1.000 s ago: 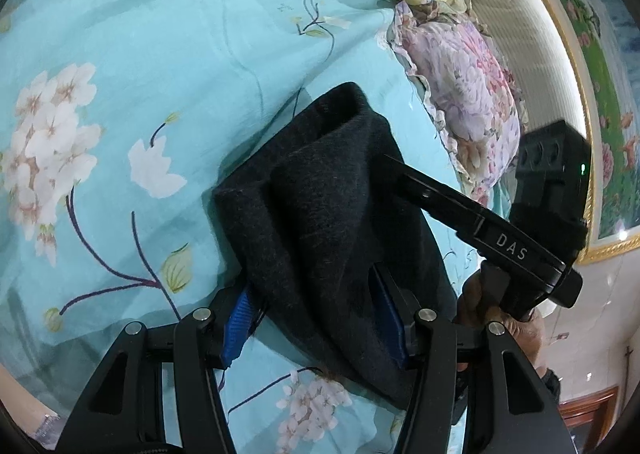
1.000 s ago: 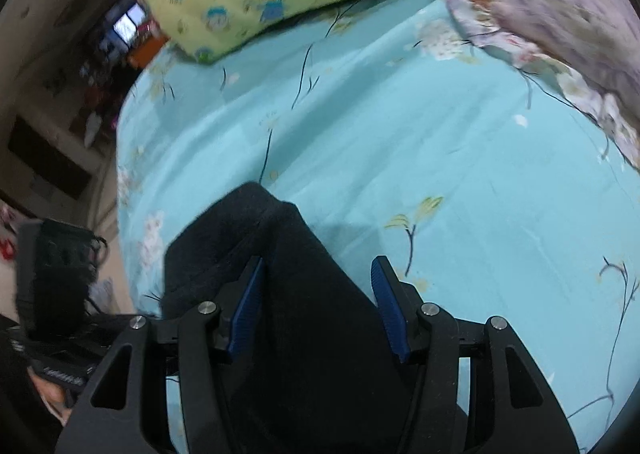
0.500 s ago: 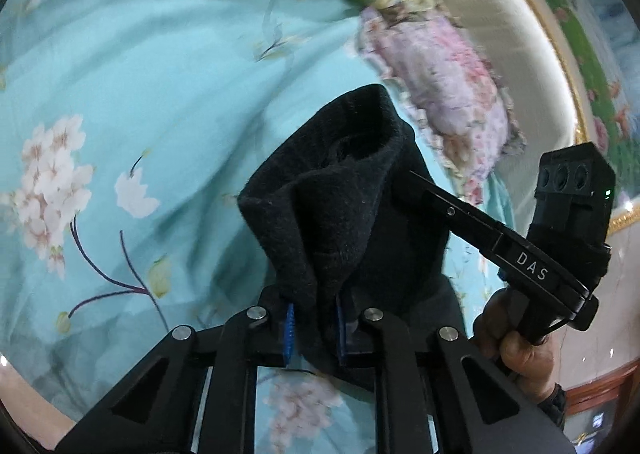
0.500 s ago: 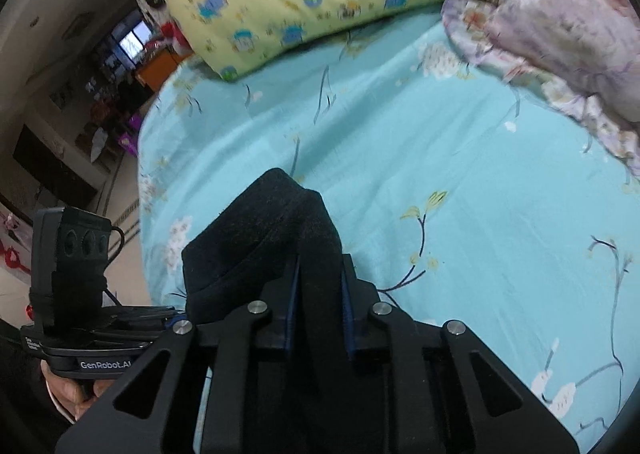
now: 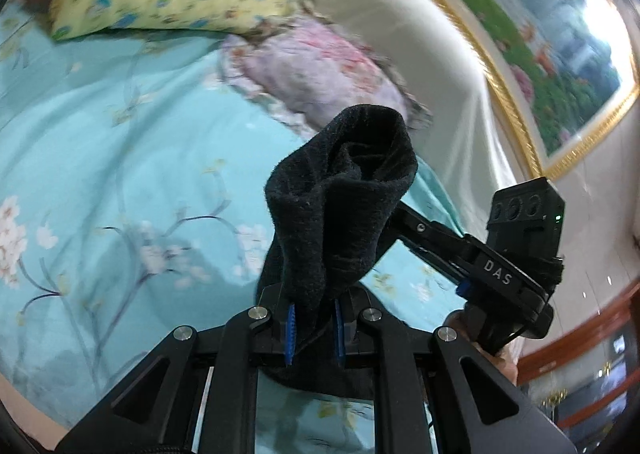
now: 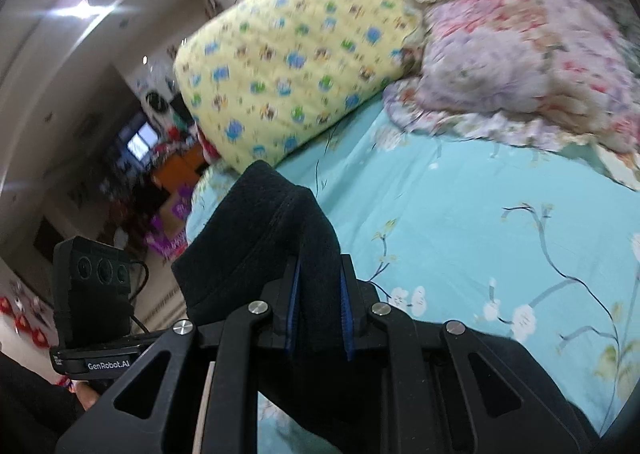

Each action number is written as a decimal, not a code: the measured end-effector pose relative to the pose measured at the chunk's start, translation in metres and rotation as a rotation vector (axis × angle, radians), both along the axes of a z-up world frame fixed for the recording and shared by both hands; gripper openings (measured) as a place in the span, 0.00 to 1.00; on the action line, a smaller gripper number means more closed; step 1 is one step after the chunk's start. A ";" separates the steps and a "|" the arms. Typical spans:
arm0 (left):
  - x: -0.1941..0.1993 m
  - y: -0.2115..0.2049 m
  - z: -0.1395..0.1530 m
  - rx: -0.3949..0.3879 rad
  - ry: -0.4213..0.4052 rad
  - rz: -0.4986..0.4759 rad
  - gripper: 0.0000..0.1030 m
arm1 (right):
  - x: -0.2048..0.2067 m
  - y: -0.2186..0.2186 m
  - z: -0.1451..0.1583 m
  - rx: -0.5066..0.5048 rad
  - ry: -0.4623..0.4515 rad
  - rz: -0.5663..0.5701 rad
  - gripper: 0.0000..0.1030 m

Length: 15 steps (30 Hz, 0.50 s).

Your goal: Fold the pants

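The black pants (image 5: 340,209) are bunched and lifted off the turquoise flowered bed sheet (image 5: 100,157). My left gripper (image 5: 313,328) is shut on one edge of the pants. My right gripper (image 6: 319,312) is shut on the pants (image 6: 260,242) too; it also shows in the left wrist view (image 5: 480,266) at the right, reaching into the cloth. The left gripper's body shows in the right wrist view (image 6: 92,294) at the lower left. The lower part of the pants hangs below both grippers.
A yellow patterned pillow (image 6: 288,65) and a pink flowered pillow (image 6: 520,69) lie at the head of the bed. A cream headboard (image 5: 400,33) and a gold-framed picture (image 5: 560,33) stand behind. A cluttered room (image 6: 152,157) lies beyond the bed's left edge.
Both grippers closed on the pants and raised them off the sheet. The views have tilted up toward the pillows and the headboard.
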<state>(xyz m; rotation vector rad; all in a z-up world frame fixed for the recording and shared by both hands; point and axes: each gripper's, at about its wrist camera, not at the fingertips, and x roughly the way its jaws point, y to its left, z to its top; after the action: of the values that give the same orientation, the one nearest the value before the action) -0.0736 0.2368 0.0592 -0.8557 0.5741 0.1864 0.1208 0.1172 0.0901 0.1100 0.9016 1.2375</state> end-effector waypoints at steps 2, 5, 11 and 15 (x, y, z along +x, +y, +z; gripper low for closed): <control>0.006 -0.014 0.007 0.014 -0.008 -0.033 0.13 | 0.000 -0.016 0.003 0.025 0.007 -0.027 0.19; 0.011 -0.034 0.014 0.025 -0.016 -0.075 0.13 | 0.001 -0.040 0.006 0.056 0.013 -0.068 0.19; 0.028 -0.068 0.019 0.054 -0.009 -0.147 0.13 | 0.002 -0.082 0.006 0.103 0.029 -0.134 0.19; 0.038 -0.086 0.019 0.070 0.004 -0.184 0.13 | 0.001 -0.109 0.001 0.129 0.043 -0.170 0.19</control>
<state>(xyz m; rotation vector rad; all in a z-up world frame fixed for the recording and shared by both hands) -0.0353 0.1504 0.0785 -0.7306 0.6427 0.0399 0.1215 0.0084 0.0911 0.3116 0.8315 1.1377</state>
